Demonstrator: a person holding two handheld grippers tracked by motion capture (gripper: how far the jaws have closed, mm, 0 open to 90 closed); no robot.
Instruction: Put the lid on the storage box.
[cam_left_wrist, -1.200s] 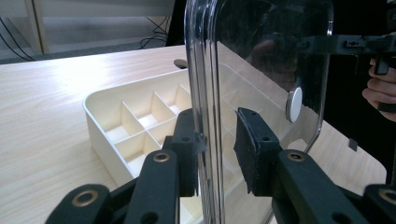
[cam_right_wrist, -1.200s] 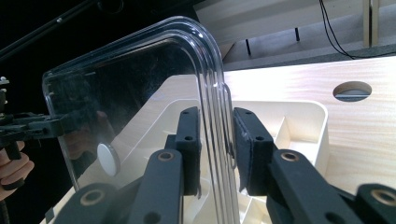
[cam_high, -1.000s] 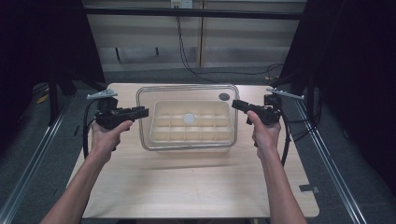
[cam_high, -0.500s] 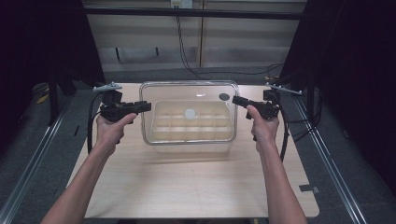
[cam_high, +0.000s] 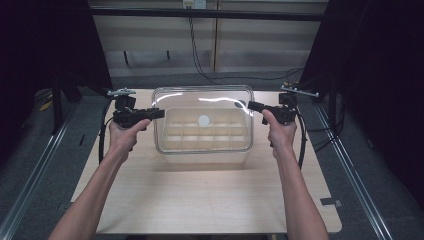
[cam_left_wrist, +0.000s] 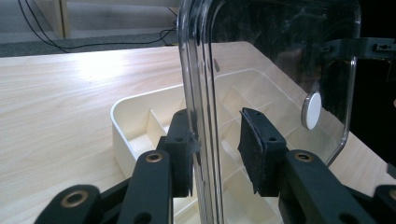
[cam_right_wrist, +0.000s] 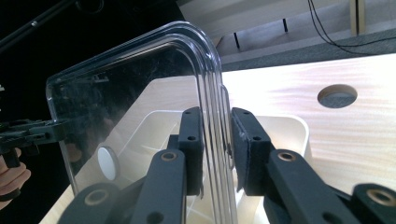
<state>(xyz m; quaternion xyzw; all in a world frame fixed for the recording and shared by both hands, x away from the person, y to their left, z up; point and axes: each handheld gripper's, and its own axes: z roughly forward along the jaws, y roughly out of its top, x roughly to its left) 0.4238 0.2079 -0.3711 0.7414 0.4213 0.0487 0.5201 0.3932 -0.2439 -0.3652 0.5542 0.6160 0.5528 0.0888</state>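
Both tongs are holding a clear lid (cam_high: 202, 120) over a tray (cam_high: 205, 145) near the desk's (cam_high: 200, 200) far edge. The right tongs (cam_right_wrist: 215, 140) are clamping its rim. The left tongs (cam_left_wrist: 215, 149), just opening, are standing loose around it.

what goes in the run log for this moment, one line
left gripper: jaws just opening, one pad off clear lid | right gripper: shut on lid edge | lid above cream divided tray

Light fell from overhead onto the tabletop (cam_high: 200, 200), leaving the surroundings nearly black. White glare streaked the clear lid (cam_high: 202, 95) near the tabletop's far edge, and a soft shadow lay before the tray (cam_high: 200, 157). The high view was perhaps slightly soft; the near tongs (cam_left_wrist: 217, 154) blurred.
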